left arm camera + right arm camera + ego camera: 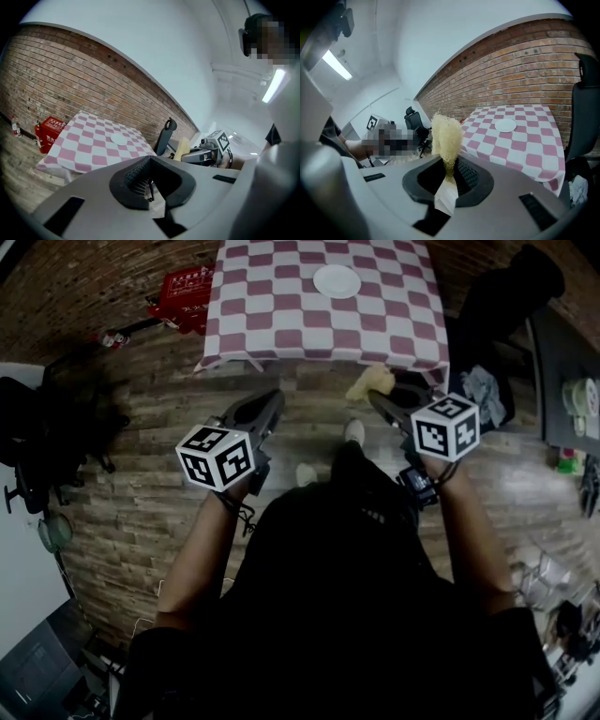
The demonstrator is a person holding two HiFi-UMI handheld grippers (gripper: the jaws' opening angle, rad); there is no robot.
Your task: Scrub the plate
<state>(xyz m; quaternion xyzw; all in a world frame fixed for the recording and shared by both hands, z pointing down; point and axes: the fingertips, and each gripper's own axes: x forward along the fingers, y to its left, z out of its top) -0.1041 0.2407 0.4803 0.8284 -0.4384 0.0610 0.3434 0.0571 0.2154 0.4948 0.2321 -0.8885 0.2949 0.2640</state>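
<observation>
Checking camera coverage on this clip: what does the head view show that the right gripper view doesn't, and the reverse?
Head view only: the red crate beside the table and the person's shoes on the wood floor. Right gripper view only: the ceiling light, and the right gripper with its jaws shut on the yellow scrubber. Both: the checkered table, the white plate on it, the yellow scrubber.

Office-like test room, dining corner staged: brick wall (70, 79), wood-plank floor (141, 474), checked-cloth table (281, 324) ahead of left gripper (274, 399), black office chair (502, 296) ahead-right of right gripper (377, 397).
</observation>
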